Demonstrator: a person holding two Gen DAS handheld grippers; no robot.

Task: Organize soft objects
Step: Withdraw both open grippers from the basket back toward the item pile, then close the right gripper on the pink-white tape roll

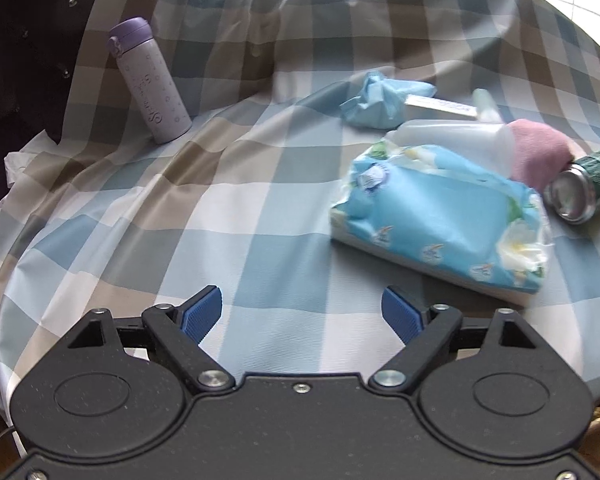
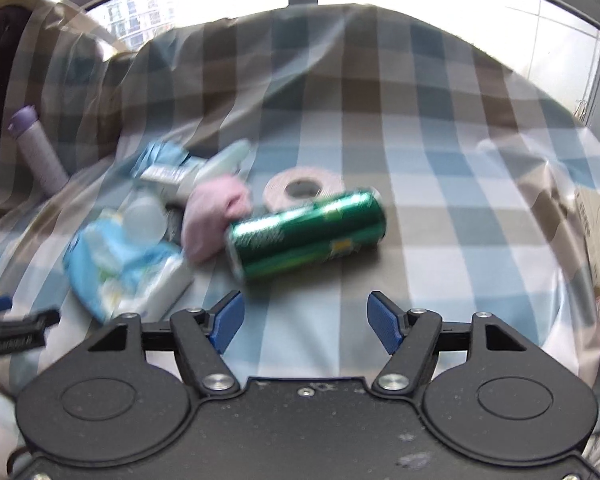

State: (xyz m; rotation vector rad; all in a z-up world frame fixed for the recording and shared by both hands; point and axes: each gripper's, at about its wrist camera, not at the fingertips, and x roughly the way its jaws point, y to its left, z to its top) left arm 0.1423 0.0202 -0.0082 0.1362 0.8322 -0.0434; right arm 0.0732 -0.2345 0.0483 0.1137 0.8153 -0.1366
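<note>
Both tools open and empty above the checked cloth

Left tool [image 1: 302, 314] spread wide over bare cloth [image 1: 236, 208], tissue pack [image 1: 440, 220] ahead to its right, pink cloth [image 1: 538, 152] beyond. Right tool [image 2: 305, 322] parted, nothing gripped; tissue pack [image 2: 128, 264] ahead-left, pink cloth [image 2: 212, 216] touching green can [image 2: 306, 236] just ahead.

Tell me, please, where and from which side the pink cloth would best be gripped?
Probably its bunched upper fold, from above. The pink cloth lies crumpled between the green can and the tissue pack, seemingly touching the can, so its sides are crowded; only the top is free, and soft folds pinch easily.
</note>
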